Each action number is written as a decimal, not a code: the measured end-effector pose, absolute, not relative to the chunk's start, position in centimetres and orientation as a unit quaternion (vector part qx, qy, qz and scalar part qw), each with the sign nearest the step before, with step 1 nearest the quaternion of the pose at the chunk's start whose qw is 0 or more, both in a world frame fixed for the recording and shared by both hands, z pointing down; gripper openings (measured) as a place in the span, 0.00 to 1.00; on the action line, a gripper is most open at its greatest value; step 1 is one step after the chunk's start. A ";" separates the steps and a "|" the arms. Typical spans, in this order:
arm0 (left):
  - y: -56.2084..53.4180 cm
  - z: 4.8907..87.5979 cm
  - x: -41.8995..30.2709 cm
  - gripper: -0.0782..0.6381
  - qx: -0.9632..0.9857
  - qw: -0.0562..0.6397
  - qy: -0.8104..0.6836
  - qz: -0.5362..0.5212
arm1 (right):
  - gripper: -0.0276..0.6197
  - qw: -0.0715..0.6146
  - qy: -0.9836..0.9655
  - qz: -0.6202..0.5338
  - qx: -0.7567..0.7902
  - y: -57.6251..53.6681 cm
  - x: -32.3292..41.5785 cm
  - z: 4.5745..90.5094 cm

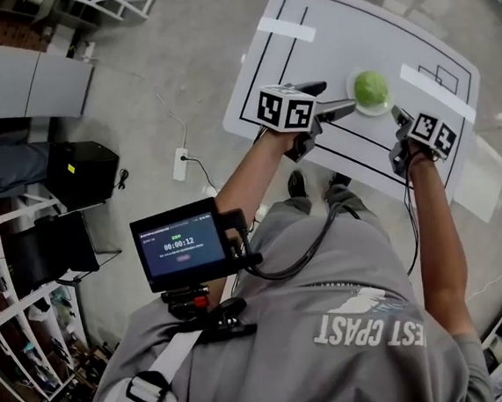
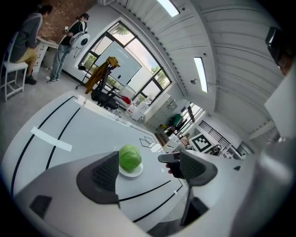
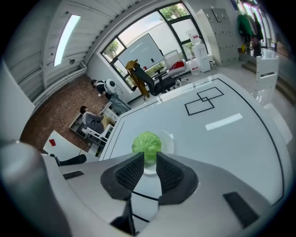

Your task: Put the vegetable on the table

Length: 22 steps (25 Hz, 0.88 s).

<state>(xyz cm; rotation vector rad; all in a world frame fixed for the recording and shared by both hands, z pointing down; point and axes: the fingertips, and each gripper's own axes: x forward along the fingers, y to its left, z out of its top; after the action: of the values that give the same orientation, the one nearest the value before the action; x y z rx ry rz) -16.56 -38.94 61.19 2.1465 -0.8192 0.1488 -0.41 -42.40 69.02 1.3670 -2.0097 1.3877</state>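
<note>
Head view: the cabbage (image 1: 370, 88), a round pale-green head, sits on a white plate (image 1: 375, 111) on the desk (image 1: 332, 38), just ahead of both grippers' tips. Left gripper view: the left hand-held gripper (image 2: 138, 159) gapes wide and empty, with the cabbage just beyond, nearer its left jaw. Right gripper view: the right hand-held gripper (image 3: 148, 163), jaws a narrow slit apart and empty, points straight at it.

cabbage (image 1: 370, 88): leafy, matt | plate (image 3: 168, 142): smooth, ceramic-looking | table (image 1: 349, 27): smooth, matt
</note>
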 end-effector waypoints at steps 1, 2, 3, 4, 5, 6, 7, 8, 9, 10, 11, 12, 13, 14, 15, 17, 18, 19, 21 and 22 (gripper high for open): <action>-39.1 60.6 -16.5 0.67 0.855 0.400 -0.326 0.057 | 0.14 0.162 -0.714 0.483 0.480 -42.7 -0.4 68.3; -39.2 59.9 -16.5 0.67 0.859 0.391 -0.327 0.054 | 0.14 0.153 -0.721 0.478 0.478 -42.9 -0.4 67.4; -39.4 59.2 -16.6 0.67 0.862 0.381 -0.329 0.051 | 0.14 0.143 -0.728 0.472 0.476 -43.2 -0.4 66.5; -39.6 58.4 -16.6 0.67 0.867 0.370 -0.331 0.049 | 0.14 0.132 -0.735 0.466 0.474 -43.4 -0.4 65.5; -39.8 57.5 -16.6 0.67 0.872 0.358 -0.330 0.046 | 0.14 0.121 -0.744 0.459 0.471 -43.5 -0.4 64.5; -39.9 56.6 -16.5 0.67 0.878 0.345 -0.328 0.042 | 0.14 0.110 -0.753 0.451 0.467 -43.6 -0.5 63.3; -40.1 55.5 -16.3 0.67 0.885 0.332 -0.325 0.038 | 0.14 0.098 -0.762 0.443 0.462 -43.7 -0.7 61.9; -40.2 54.3 -16.2 0.67 0.891 0.319 -0.323 0.033 | 0.14 0.084 -0.772 0.435 0.456 -43.6 -0.9 60.4; -40.3 53.1 -16.0 0.67 0.896 0.305 -0.321 0.030 | 0.14 0.068 -0.782 0.427 0.449 -43.5 -1.1 58.8; -40.5 52.0 -15.9 0.67 0.902 0.291 -0.318 0.027 | 0.14 0.052 -0.794 0.417 0.440 -43.5 -1.4 57.1; -40.6 50.9 -15.8 0.67 0.908 0.277 -0.315 0.024 | 0.14 0.036 -0.807 0.404 0.430 -43.4 -1.9 55.4; -40.8 49.9 -15.7 0.67 0.913 0.262 -0.312 0.023 | 0.14 0.023 -0.820 0.389 0.419 -43.3 -2.3 53.7; -40.9 48.9 -15.6 0.67 0.917 0.247 -0.312 0.022 | 0.14 0.012 -0.833 0.372 0.410 -43.1 -2.7 52.1; -40.8 48.1 -15.5 0.67 0.921 0.232 -0.312 0.021 | 0.14 0.006 -0.844 0.355 0.403 -42.8 -3.0 50.5; -40.4 47.2 -15.3 0.67 0.924 0.217 -0.313 0.020 | 0.14 0.002 -0.853 0.338 0.397 -42.1 -3.2 49.0; -37.7 45.1 -14.2 0.67 0.931 0.186 -0.312 0.022 | 0.14 -0.011 -0.869 0.310 0.386 -38.8 -3.0 45.8; -35.4 43.8 -13.3 0.67 0.936 0.167 -0.310 0.025 | 0.14 -0.021 -0.876 0.298 0.379 -36.2 -2.5 44.1; -32.4 42.4 -12.2 0.67 0.940 0.147 -0.308 0.030 | 0.12 -0.033 -0.882 0.287 0.372 -32.9 -1.7 42.3; -25.8 39.5 -9.8 0.66 0.945 0.113 -0.304 0.039 | 0.06 -0.048 -0.893 0.263 0.362 -25.4 0.0 38.8; -22.7 38.2 -8.8 0.66 0.946 0.101 -0.305 0.039 | 0.05 -0.046 -0.900 0.245 0.358 -21.7 0.6 37.0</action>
<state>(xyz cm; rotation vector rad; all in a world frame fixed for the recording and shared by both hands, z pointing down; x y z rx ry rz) -8.84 -22.75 38.25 2.7945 -0.9008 0.1165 0.62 -21.74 36.98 1.1590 -2.9115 0.7938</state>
